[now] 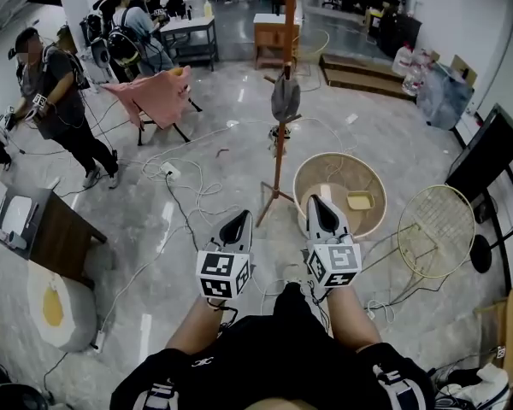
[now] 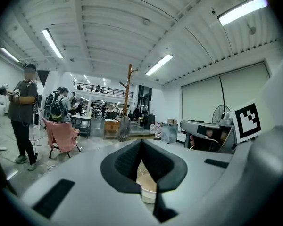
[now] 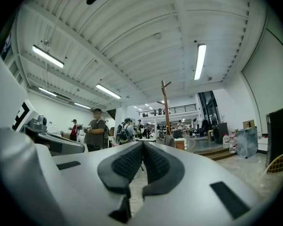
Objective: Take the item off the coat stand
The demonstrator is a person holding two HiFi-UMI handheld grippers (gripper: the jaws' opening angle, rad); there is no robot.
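Black clothing [image 1: 274, 353], sleeves [image 1: 162, 381] with white markings. Left gripper [image 1: 237, 222], right gripper [image 1: 321, 205]: pale grey shells, black textured pads [image 3: 127, 163], cubes [image 1: 222, 273] bearing black-and-white square markers.

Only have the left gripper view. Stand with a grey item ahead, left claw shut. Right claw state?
Observer: Right claw is shut, nothing in it.
Operator: What's on the floor by the stand?
Observer: A round basket lies right of the stand's feet.
Operator: Empty?
Observer: No, one yellow thing in it.
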